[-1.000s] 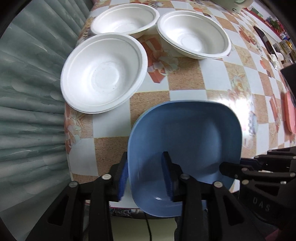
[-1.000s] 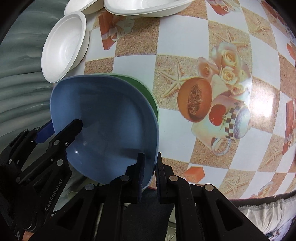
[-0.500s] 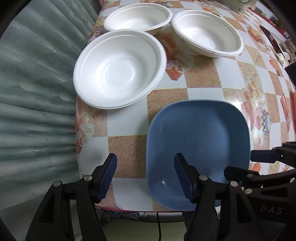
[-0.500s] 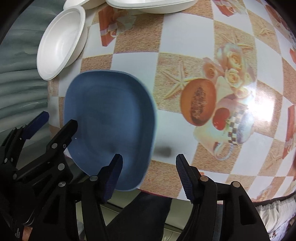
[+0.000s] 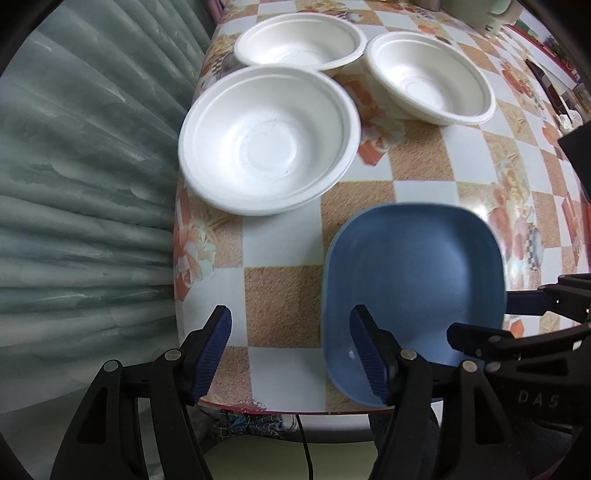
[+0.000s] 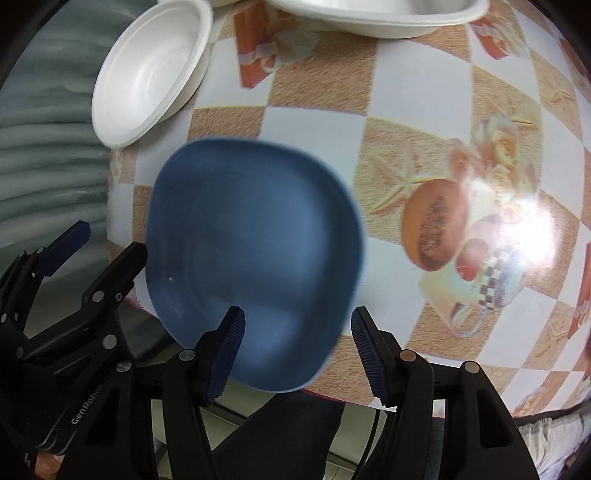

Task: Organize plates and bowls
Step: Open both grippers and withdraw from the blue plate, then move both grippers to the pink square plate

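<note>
A blue square plate [image 5: 413,280] [image 6: 255,258] lies at the near edge of the checkered table [image 5: 280,295], slightly blurred. My left gripper [image 5: 293,339] hangs over the plate's left rim, its jaws opening; the rim sits between the blue pads untouched. My right gripper [image 6: 297,347] stands open around the plate's near right rim, pads clear of it. Three white bowls stand behind: a large one [image 5: 269,140] [image 6: 147,70] by the left edge, and two [image 5: 299,44] [image 5: 428,77] further back.
A grey-green curtain [image 5: 74,184] hangs close along the table's left side. The table's near edge [image 6: 406,402] runs just under both grippers, with a person's dark clothing [image 6: 280,435] below it. A pale appliance [image 5: 480,11] stands at the far right.
Both grippers opened and let go of the blue plate, which dropped onto the table. The green rim seen under it a second ago no longer shows. Both views pulled back slightly.
</note>
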A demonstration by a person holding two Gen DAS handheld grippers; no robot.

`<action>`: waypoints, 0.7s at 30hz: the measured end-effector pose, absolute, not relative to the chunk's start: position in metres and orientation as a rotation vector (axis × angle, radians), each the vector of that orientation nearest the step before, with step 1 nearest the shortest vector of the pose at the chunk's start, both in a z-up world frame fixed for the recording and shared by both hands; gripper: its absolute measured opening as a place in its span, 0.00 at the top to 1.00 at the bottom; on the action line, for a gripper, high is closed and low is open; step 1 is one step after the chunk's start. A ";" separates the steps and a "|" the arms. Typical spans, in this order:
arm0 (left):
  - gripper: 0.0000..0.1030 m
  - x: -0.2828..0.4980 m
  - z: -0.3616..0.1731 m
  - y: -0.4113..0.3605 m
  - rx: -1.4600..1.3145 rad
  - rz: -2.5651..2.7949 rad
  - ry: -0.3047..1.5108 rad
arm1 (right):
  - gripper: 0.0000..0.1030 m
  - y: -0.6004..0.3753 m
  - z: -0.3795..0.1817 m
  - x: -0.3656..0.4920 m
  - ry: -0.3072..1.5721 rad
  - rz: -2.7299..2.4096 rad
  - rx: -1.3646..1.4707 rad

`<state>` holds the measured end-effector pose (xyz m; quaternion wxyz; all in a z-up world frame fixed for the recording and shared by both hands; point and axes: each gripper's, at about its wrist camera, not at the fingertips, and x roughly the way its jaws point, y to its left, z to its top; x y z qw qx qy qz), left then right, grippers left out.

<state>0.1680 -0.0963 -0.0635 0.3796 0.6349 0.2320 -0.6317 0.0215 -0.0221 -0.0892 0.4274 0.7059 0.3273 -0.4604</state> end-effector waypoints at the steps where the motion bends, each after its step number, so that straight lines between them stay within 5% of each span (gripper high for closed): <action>1: 0.30 0.164 -0.062 -0.096 1.622 -1.624 0.591 | 0.40 -0.018 -0.088 0.017 0.810 -1.161 1.768; 7: 0.28 0.124 -0.053 -0.086 1.653 -1.708 0.559 | 0.40 0.000 -0.086 -0.015 0.753 -1.241 1.826; 9: 0.25 0.108 -0.050 -0.079 1.666 -1.742 0.547 | 0.19 0.005 -0.090 -0.038 0.712 -1.260 1.851; 10: 0.24 0.099 -0.047 -0.076 1.671 -1.764 0.543 | 0.17 0.010 -0.089 -0.045 0.705 -1.290 1.854; 21: 0.23 0.008 -0.037 -0.032 1.763 -1.914 0.461 | 0.10 0.076 -0.074 -0.119 0.527 -1.493 1.913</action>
